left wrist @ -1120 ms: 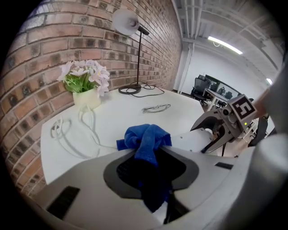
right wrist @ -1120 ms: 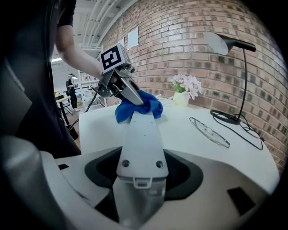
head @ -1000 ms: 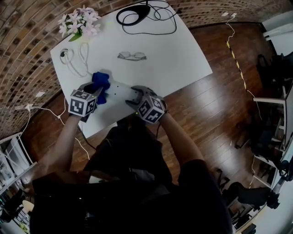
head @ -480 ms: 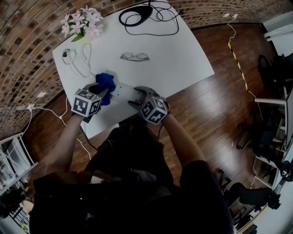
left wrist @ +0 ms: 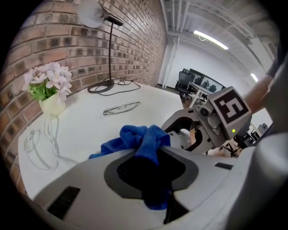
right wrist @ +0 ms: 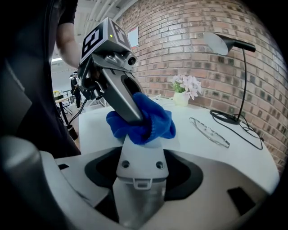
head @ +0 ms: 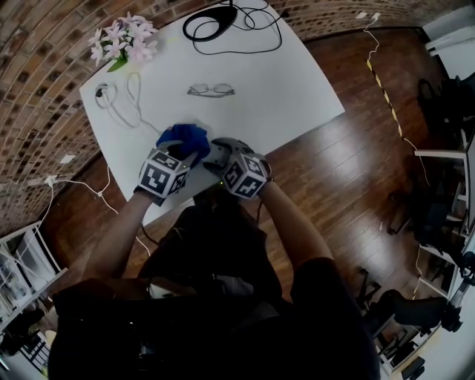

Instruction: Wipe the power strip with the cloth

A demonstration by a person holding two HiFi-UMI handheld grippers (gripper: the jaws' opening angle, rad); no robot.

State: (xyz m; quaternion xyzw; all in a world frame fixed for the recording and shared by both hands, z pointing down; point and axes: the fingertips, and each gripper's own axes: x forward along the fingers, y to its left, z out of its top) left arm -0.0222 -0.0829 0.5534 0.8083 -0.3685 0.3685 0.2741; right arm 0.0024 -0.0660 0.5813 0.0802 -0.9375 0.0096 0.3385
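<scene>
The white power strip (right wrist: pixel 141 167) lies on the table with its near end between the jaws of my right gripper (right wrist: pixel 141 157), which is shut on it. A bunched blue cloth (right wrist: pixel 145 120) rests on the strip just ahead of that grip. My left gripper (left wrist: pixel 150 152) is shut on the cloth (left wrist: pixel 140 140) and presses it down onto the strip. In the head view the cloth (head: pixel 185 137) sits between the left gripper (head: pixel 182 153) and the right gripper (head: pixel 220 156), close together near the table's front edge. The strip is mostly hidden there.
On the white table (head: pixel 297 82) lie a pair of glasses (head: pixel 211 90), a coiled white cable (head: pixel 122 100) and a black lamp base with its cord (head: pixel 223 18). A pot of pink flowers (head: pixel 119 38) stands at the far left corner. Wooden floor lies beyond the table's right edge.
My left gripper has slid to the right with the cloth along the strip, and now sits close against the right gripper. The right gripper has stayed put.
</scene>
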